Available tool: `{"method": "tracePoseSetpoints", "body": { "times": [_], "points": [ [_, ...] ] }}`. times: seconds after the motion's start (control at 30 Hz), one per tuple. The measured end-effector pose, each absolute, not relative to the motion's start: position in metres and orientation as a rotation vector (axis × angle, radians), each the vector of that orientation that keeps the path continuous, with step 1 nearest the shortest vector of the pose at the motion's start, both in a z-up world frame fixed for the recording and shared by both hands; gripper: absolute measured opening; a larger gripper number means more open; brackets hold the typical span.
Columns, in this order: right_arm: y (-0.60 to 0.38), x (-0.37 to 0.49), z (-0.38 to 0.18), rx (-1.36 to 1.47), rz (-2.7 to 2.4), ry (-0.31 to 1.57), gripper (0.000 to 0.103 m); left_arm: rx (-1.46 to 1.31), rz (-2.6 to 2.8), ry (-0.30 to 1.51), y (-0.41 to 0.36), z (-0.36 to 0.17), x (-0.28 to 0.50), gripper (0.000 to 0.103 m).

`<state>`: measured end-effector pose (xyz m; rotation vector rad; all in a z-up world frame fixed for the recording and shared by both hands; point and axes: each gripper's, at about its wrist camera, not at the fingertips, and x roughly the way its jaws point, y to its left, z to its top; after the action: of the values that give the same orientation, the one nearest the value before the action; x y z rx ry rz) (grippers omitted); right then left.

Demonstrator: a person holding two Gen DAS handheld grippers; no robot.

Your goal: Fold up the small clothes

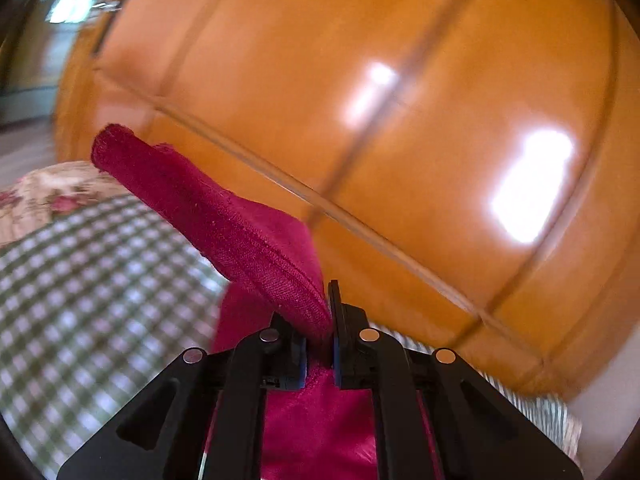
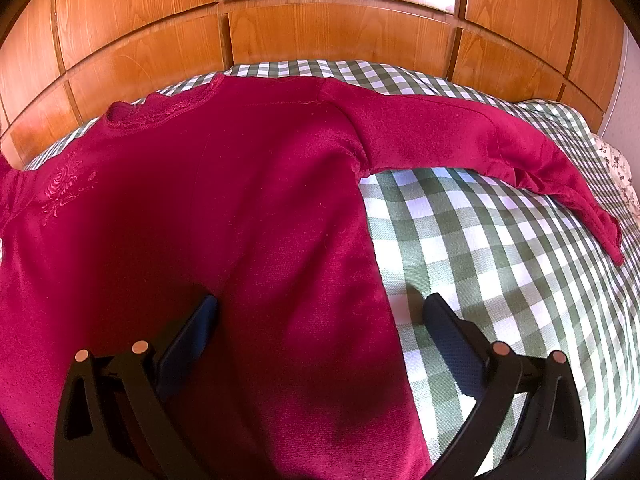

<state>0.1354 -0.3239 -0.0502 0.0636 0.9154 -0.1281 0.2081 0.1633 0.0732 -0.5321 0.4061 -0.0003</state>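
The left gripper (image 1: 320,332) pinches a sleeve of the crimson velvety long-sleeved top (image 2: 192,216), lifted off the green-and-white checked bedspread (image 2: 480,248). The right gripper (image 2: 320,308) gapes wide over the top's side edge (headboard close behind); bare bedspread lies rightward.

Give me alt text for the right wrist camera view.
A red long-sleeved top lies spread on a green-and-white checked bedspread, one sleeve stretched out right. The right gripper is open above its side edge; wooden panelling stands behind.
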Motion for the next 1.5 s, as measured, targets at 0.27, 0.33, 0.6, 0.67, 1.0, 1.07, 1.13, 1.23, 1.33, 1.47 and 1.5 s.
{"method": "tracePoseSetpoints", "body": {
  "times": [0.27, 0.33, 0.6, 0.67, 1.0, 1.07, 1.13, 1.23, 1.33, 1.47, 1.5],
  "points": [
    [-0.325, 0.136, -0.050, 0.066, -0.127, 0.915, 0.101, -0.268, -0.171, 0.608, 0.037, 0.046, 0.222, 0.007],
    [-0.324, 0.136, -0.050, 0.068, -0.126, 0.914, 0.101, -0.210, -0.182, 0.656, 0.009, 0.032, 0.226, 0.007],
    [-0.324, 0.136, -0.050, 0.075, -0.123, 0.913, 0.101, -0.008, -0.228, 0.725, -0.074, -0.005, 0.226, 0.009],
    [-0.324, 0.136, -0.050, 0.075, -0.123, 0.913, 0.101, 0.033, -0.239, 0.742, -0.088, -0.016, 0.228, 0.014],
    [-0.323, 0.136, -0.050, 0.083, -0.119, 0.914, 0.101, 0.009, -0.506, 0.771, -0.102, -0.034, 0.192, 0.076],
    [-0.323, 0.136, -0.050, 0.083, -0.119, 0.914, 0.101, -0.001, -0.500, 0.707, -0.091, -0.027, 0.179, 0.082],
    [-0.323, 0.136, -0.050, 0.083, -0.119, 0.914, 0.101, -0.017, -0.423, 0.643, -0.074, -0.019, 0.169, 0.085],
    [-0.322, 0.136, -0.050, 0.081, -0.120, 0.914, 0.101, -0.021, -0.227, 0.573, -0.042, -0.012, 0.163, 0.085],
    [-0.323, 0.136, -0.049, 0.079, -0.121, 0.913, 0.101, 0.020, -0.014, 0.571, -0.013, -0.017, 0.168, 0.085],
    [-0.317, 0.131, -0.044, 0.045, -0.142, 0.878, 0.101, -0.089, 0.077, 0.688, 0.022, -0.040, 0.184, 0.085],
    [-0.312, 0.130, -0.041, 0.020, -0.146, 0.865, 0.101, -0.106, 0.079, 0.712, 0.026, -0.043, 0.186, 0.085]
  ]
}}
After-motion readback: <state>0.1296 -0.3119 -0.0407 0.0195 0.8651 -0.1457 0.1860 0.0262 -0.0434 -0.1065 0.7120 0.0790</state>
